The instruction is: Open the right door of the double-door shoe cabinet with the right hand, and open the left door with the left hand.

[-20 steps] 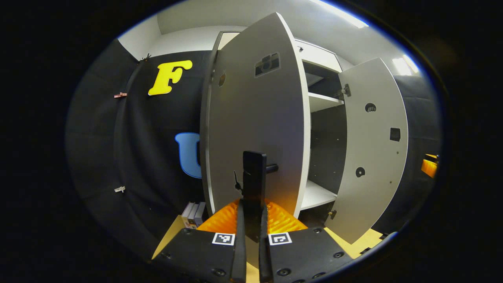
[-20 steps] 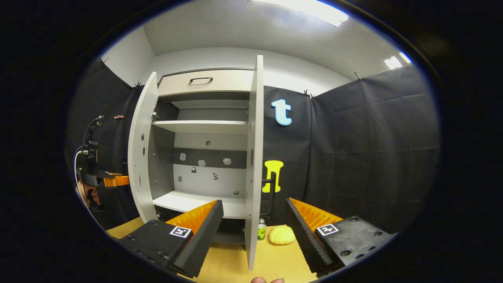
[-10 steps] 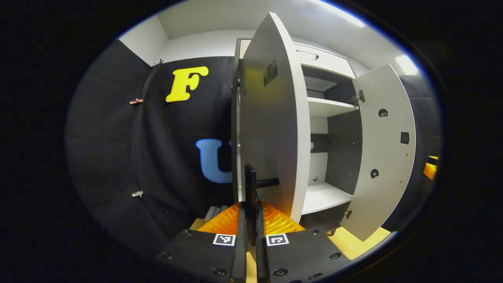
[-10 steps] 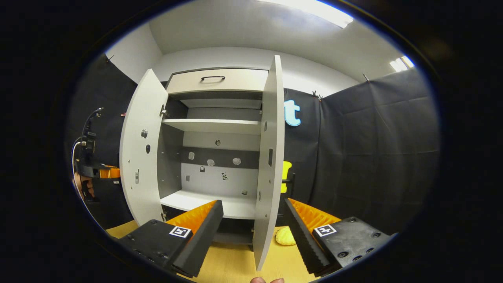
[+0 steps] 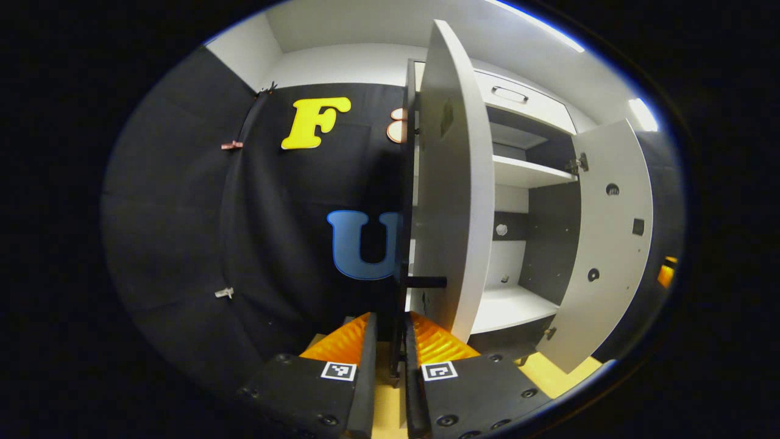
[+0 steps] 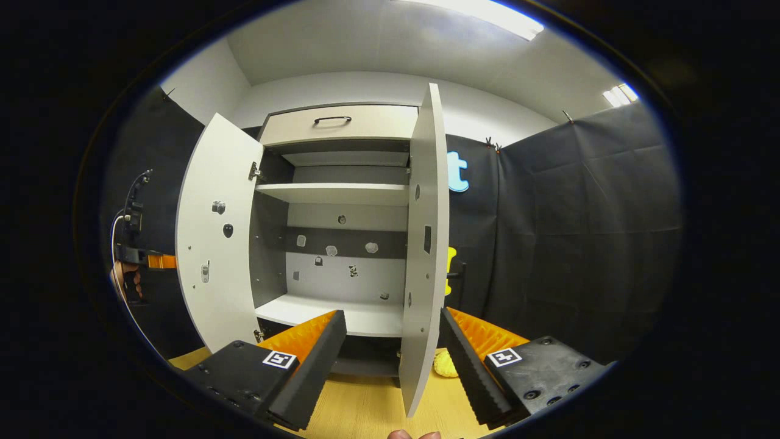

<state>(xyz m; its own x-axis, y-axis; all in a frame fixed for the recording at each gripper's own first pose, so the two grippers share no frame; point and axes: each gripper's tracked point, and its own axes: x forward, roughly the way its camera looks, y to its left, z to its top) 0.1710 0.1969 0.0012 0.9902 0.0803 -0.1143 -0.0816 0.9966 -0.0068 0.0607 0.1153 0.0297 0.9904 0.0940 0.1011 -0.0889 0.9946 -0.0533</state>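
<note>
**Both doors swung wide, job nearly done**

Left gripper view: the left gripper [image 5: 387, 341] pinches the left door's handle [image 5: 400, 317], the left door [image 5: 454, 201] edge-on and well open.

Right gripper view: the right gripper [image 6: 393, 341] hangs spread, off the right door [image 6: 426, 244], also open; only letting go looks left.

No readable text for you here; square black-and-white marker tags [image 5: 339, 371] on the gripper bodies carry patterns, no letters or numbers.
</note>
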